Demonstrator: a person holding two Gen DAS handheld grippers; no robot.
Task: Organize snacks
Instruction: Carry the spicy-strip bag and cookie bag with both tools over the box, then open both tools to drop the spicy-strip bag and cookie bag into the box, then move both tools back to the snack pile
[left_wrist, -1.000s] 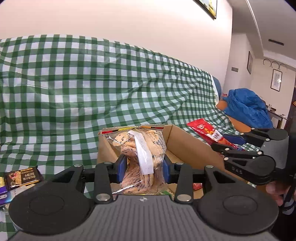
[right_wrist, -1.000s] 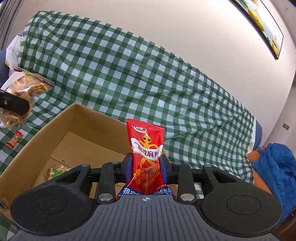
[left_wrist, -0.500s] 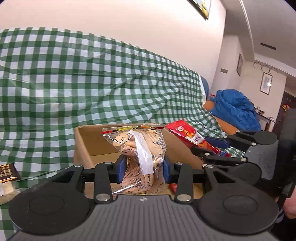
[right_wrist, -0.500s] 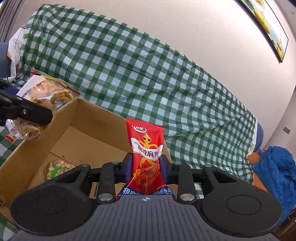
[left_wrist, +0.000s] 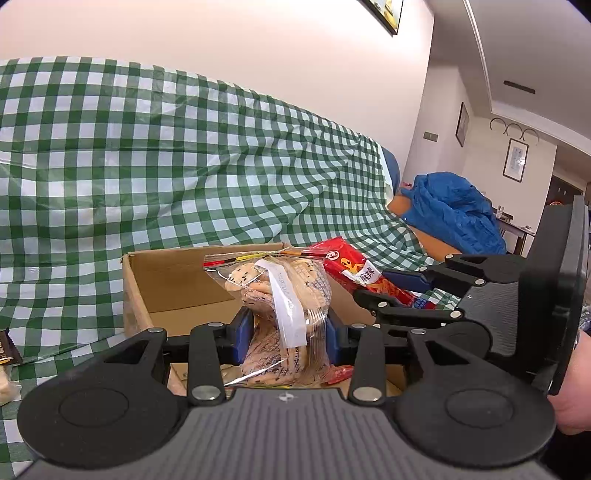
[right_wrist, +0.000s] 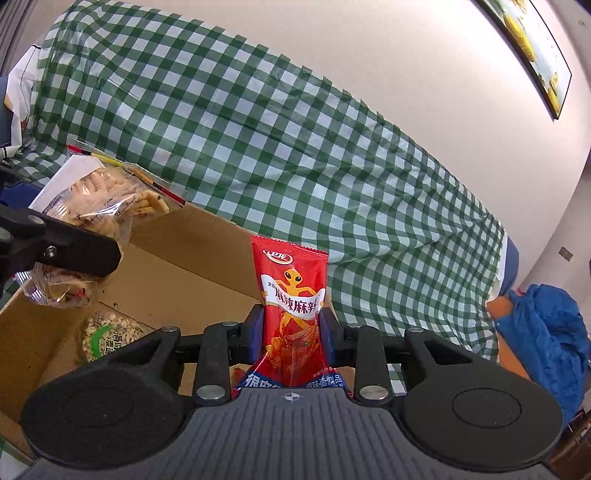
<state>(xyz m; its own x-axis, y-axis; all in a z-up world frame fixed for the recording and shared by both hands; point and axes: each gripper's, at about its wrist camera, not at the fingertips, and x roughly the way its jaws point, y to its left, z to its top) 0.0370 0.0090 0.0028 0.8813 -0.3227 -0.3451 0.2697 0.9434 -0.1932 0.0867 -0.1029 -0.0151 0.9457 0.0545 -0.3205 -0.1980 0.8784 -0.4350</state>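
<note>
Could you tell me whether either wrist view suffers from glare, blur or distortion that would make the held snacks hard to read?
Left wrist view: sharp and evenly lit, though the clear plastic bag of sesame biscuits in the left claw shows small glints. Right wrist view: the red spicy-snack packet in the right claw is crisp, its print legible. Both views: fisheye bending curves the green checked cloth towards the edges.

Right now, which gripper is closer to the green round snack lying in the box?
Probably the left. The left gripper hangs right above the green round snack in the cardboard box; the right gripper sits further toward the box's right side.
</note>
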